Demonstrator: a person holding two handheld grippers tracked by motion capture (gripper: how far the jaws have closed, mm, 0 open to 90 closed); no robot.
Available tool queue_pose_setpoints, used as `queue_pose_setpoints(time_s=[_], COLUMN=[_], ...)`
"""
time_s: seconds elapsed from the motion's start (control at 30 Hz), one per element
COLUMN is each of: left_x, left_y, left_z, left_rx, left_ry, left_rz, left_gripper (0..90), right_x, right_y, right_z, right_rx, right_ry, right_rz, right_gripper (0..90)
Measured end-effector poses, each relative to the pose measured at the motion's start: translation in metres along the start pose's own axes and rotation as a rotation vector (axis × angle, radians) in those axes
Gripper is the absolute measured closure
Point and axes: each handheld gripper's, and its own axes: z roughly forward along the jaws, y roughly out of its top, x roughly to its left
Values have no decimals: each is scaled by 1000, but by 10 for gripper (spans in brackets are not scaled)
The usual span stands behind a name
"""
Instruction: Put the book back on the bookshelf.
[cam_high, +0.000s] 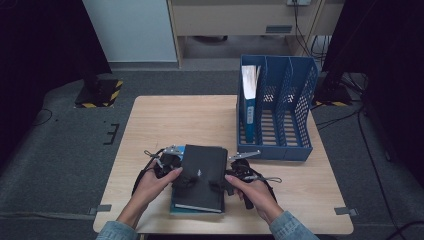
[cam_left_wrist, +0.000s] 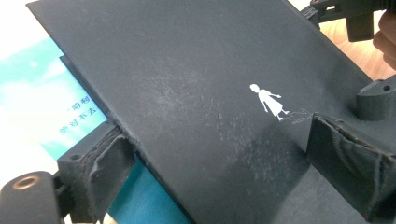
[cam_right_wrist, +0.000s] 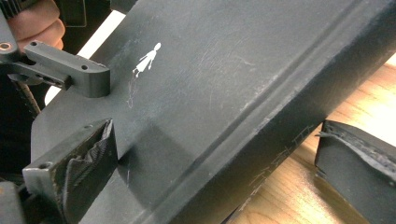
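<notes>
Black book (cam_high: 200, 176) sits at the front of the bench (cam_high: 165, 120) in the high view, lying on top of a teal book (cam_high: 176, 209) whose edge peeks out below and to the left. I have my left tool (cam_high: 184, 179) on its left edge and my right tool (cam_high: 220, 184) on its right edge, one hand behind each, so the weight is shared from both sides. A blue file rack (cam_high: 277, 107) stands upright at the far right of the bench, with a blue folder (cam_high: 248, 102) in its left slot and the other slots free; I judge the rack to be where this book is headed.

From the left tool's camera, the black book (cam_left_wrist: 201, 93) runs tilted across the frame, its cover bearing a small white figure (cam_left_wrist: 269, 101). My tool (cam_left_wrist: 243, 168) straddles the book's edge, one pad below and one above the cover, clamped on it as far as I can judge. The teal book (cam_left_wrist: 51, 107) lies underneath, apart from the raised edge.

From the right tool's camera, the black book (cam_right_wrist: 224, 88) is tipped up off the bench (cam_right_wrist: 289, 186), spine side toward me. One pad rests on the cover; the other stands off beside the spine, so this tool (cam_right_wrist: 210, 158) looks apart, bracing more than pinching. The left tool (cam_right_wrist: 65, 70) shows across the cover.
</notes>
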Motion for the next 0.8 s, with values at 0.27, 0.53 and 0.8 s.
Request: queue_pose_setpoints(time_s=[0.27,0.53,0.8], left_x=[5,9,9], left_y=[3,1,0], left_z=[5,10,6], left_rx=[11,-19,-42], left_ry=[-32,-48,-43], left_rz=[-14,-29,-29], left_gripper=[35,6,50], right_x=[-6,-13,-9], right_y=[1,1,2], right_z=[2,8,6], right_rx=[11,1,-5], right_ry=[38,96,71], right_rz=[27,51,31], right_gripper=[1,1,5])
